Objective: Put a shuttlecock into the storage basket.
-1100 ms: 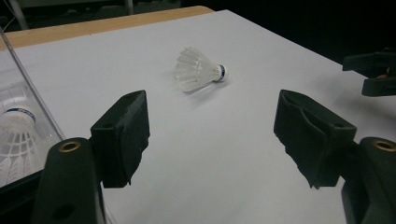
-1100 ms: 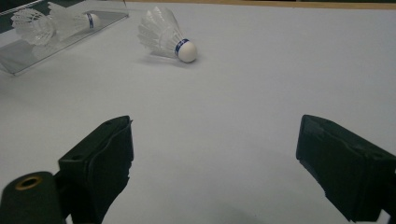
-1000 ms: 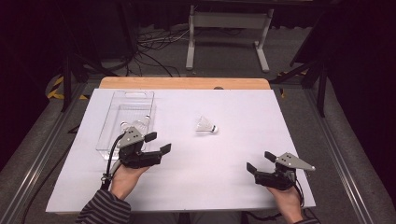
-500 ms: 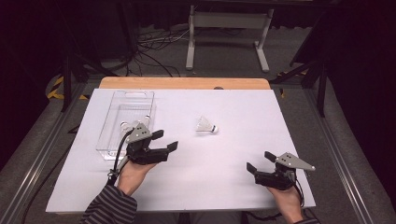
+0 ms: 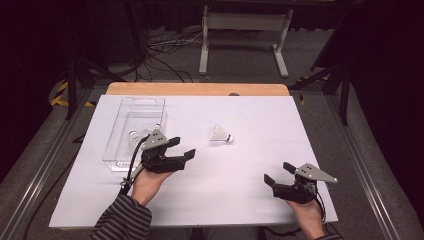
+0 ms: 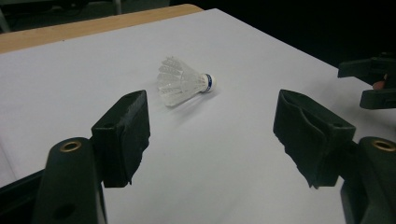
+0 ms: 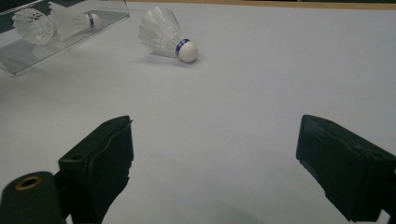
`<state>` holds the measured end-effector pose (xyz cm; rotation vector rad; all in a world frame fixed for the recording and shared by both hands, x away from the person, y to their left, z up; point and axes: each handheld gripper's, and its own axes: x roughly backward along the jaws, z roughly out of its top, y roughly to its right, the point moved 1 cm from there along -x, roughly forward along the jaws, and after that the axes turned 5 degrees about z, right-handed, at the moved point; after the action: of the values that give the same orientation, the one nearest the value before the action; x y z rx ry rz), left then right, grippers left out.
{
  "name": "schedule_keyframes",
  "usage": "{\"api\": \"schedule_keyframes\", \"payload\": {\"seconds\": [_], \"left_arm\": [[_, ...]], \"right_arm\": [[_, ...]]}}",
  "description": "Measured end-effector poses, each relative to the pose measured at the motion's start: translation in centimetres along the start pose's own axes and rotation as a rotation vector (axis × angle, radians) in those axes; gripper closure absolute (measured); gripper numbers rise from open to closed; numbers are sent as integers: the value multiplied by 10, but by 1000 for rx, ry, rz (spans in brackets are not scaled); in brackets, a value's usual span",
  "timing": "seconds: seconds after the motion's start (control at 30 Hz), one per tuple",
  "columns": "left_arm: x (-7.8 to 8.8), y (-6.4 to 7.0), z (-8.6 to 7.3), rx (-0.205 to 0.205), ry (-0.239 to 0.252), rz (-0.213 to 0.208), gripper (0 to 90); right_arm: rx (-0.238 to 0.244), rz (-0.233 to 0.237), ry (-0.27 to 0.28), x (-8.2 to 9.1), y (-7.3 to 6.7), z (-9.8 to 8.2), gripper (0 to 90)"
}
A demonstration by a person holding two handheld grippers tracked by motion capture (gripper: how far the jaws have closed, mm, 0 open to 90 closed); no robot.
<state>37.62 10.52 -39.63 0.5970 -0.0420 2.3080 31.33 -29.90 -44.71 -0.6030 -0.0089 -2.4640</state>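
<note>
One shuttlecock [image 5: 220,134] is left lying on its side at frame centre, untouched — two others are already seen in the clear tray [image 5: 125,159], centre left. The left gripper [image 5: 181,148], wide open and empty, is aimed at it; the right gripper [image 5: 277,173] rests open, empty, lower right.

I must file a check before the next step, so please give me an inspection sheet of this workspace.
Surface: white sheet on the wooden table, bare in the middle.
Job's things: one shuttlecock lying on its side; two more in the clear tray.
Clutter: nothing seen.
Grippers: left gripper open, pointing at the loose shuttlecock; right gripper open, nothing held.
Cables: one trailing from each gripper; a tangle on the floor.
Surroundings: dark room, white stand behind.
</note>
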Motion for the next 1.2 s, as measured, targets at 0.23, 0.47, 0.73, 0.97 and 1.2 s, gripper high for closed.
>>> {"api": "schedule_keyframes", "payload": {"seconds": [0.23,0.47,0.73,0.97,1.2], "left_arm": [[-6,3,3,-1,-6,-6,281],[-10,5,6,-7,-12,-5,281],[-15,7,11,-10,-14,-11,281],[-23,8,15,-17,-32,-7,281],[-29,9,18,-18,-36,-4,282]], "right_arm": [[-1,2,2,0,0,0,118],[-5,4,2,0,0,0,118],[-4,3,1,1,0,0,118],[-5,4,4,1,0,0,118],[-4,6,2,1,0,0,118]]}}
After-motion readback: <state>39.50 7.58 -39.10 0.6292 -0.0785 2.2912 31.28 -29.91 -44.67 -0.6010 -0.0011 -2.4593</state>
